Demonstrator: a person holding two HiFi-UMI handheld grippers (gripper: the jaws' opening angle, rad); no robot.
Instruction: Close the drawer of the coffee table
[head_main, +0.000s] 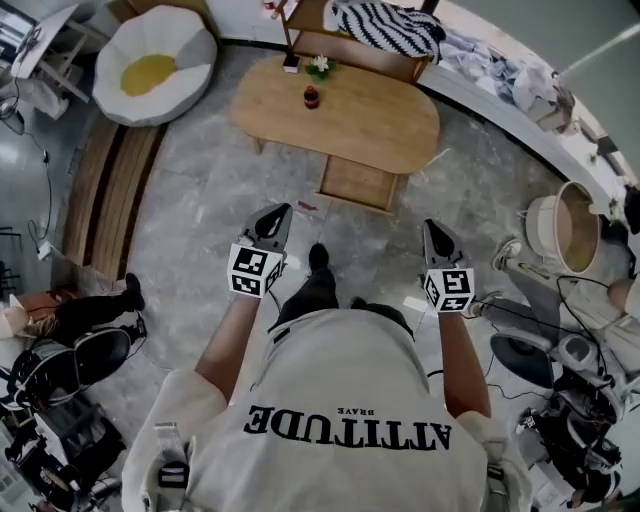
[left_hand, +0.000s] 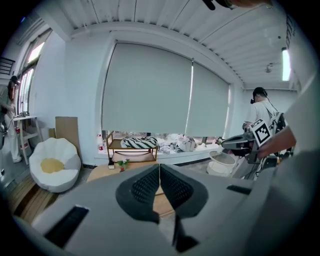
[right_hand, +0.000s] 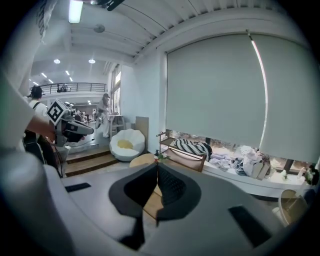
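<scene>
The pale wooden drawer juts open from the oval light-wood coffee table. The left gripper and the right gripper, fingers clenched empty, hang short of the table, probably ready to push the drawer.

bare grey floor before the open drawer of the coffee table

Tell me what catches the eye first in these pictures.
The wooden coffee table stands top centre, its drawer pulled out toward the person. Below it, the left claw and right claw hang shut and empty, apart from the drawer. A white chair sits top left.
</scene>
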